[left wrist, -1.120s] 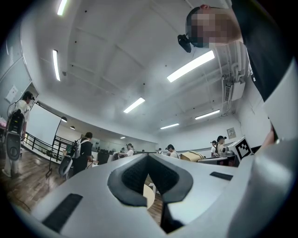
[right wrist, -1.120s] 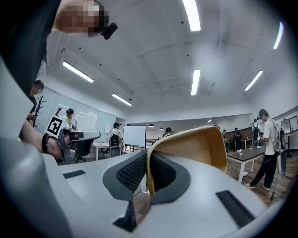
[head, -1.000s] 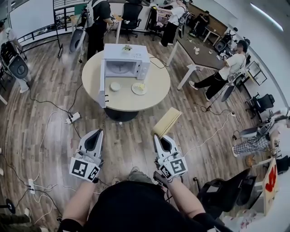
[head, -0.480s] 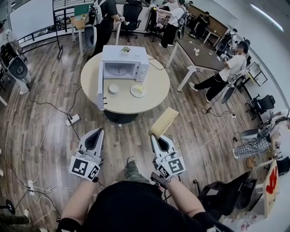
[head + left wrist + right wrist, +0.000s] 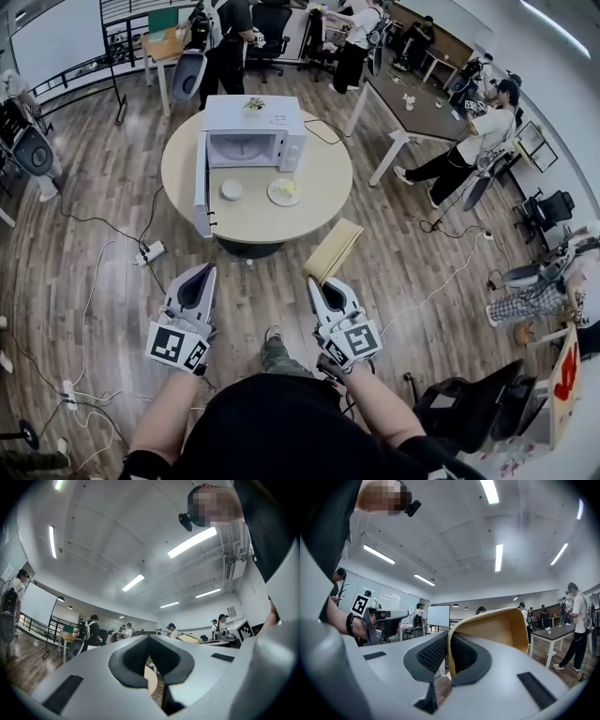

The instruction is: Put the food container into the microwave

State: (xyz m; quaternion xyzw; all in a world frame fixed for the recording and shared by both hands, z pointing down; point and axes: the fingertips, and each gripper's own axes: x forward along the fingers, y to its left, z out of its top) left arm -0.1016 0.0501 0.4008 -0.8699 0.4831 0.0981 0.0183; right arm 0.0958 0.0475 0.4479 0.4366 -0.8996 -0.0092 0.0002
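Nearest, the left gripper point(image 5: 204, 274) is empty with its jaws together, while the right gripper point(image 5: 315, 283) has its jaws clamped on one wall of the tan food container point(image 5: 335, 249), held out in front for carrying. Well ahead, on a round surface point(image 5: 323, 192), the white microwave point(image 5: 253, 131) stands with its door point(image 5: 201, 183) swung wide, seemingly ready to receive it. No brand or writing is legible.

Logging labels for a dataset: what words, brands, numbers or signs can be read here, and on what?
No legible text anywhere.
Microwave: no brand readable.
Food container in the right gripper: no print visible.
Gripper cubes: square black-and-white markers, no letters.
Board at the right edge: red mark, unreadable.
Wall notice: too small.
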